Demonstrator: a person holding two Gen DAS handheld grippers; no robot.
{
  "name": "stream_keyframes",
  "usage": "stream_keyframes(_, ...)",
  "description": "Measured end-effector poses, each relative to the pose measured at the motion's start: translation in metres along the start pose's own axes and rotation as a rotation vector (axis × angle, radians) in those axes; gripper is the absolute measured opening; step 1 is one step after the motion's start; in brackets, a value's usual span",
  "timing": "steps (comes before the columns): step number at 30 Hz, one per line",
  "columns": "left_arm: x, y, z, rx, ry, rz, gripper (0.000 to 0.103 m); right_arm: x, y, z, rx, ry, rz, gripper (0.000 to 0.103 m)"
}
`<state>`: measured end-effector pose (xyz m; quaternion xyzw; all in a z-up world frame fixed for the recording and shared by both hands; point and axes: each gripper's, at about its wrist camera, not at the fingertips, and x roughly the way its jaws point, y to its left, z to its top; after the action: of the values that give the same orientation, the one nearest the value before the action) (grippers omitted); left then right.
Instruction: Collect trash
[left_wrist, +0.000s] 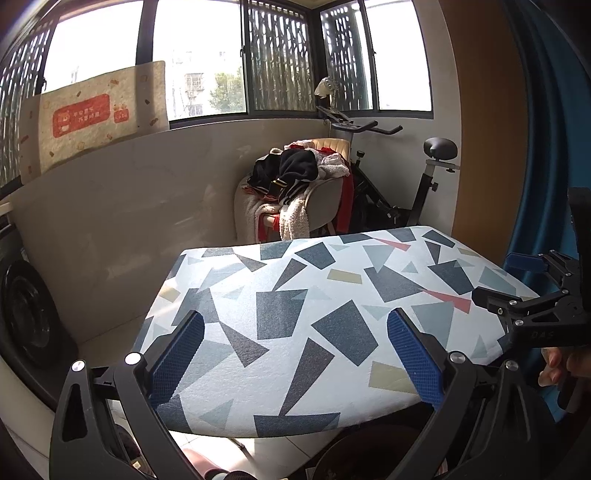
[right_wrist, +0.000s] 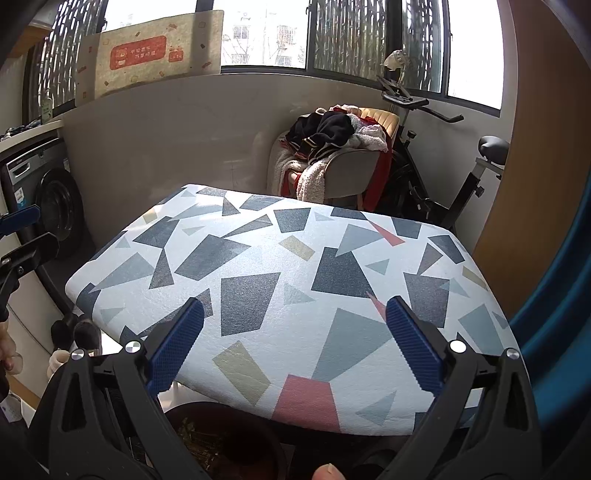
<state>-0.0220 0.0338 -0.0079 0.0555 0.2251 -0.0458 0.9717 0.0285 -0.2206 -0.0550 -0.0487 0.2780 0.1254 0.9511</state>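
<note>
Centrally, in both wrist views, a table (left_wrist: 314, 314) covered in a white cloth printed with grey, navy, tan and pink shapes fills the middle and lower frame; no trash shows anywhere on its top. The left gripper (left_wrist: 295, 354) hangs over the near edge with its blue-padded fingers spread wide and nothing between them. The right gripper (right_wrist: 295, 350) is likewise released and holds nothing; in the left view it also shows at the right edge of the frame.

Behind the table, at upper centre, a chair (left_wrist: 325, 192) is heaped with dark and fleecy clothes (left_wrist: 295, 170), and just to its right stands an exercise bike (left_wrist: 406, 177). Barred windows (left_wrist: 277, 55) run across the top of the frame, with a beige mat bearing a red label (left_wrist: 92, 118) propped at upper left. A washing machine (right_wrist: 55, 206) sits at the left edge of the right wrist view.

At the bottom of the right wrist view, under the table edge, a dark round container (right_wrist: 221, 439) holds yellowish bits too dim to identify, partly cut off by the gripper's frame. A fingertip (right_wrist: 327, 472) pokes in at the very bottom edge.
</note>
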Motion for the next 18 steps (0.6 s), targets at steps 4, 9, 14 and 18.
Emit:
stream_keyframes(4,0.0002,0.0022,-0.0012,-0.001,0.000,0.002,0.097,0.0004,-0.0002,0.0000,-0.001,-0.002,0.000,0.097)
stream_keyframes(9,0.0005,0.0022,-0.0008,-0.001,-0.001,0.002,0.097,0.0011,-0.0003,0.0006,-0.002,-0.002,-0.001,0.097)
stream_keyframes(14,0.0004,0.0072,-0.0016,-0.005,0.002,0.004,0.097,0.0012,-0.0007,0.0004,-0.002,-0.002,-0.001,0.097)
stream_keyframes(18,0.0003,0.0073,-0.0013,-0.005,0.002,0.004,0.097,0.0010,-0.0002,0.0005,-0.002,-0.002,-0.002,0.097)
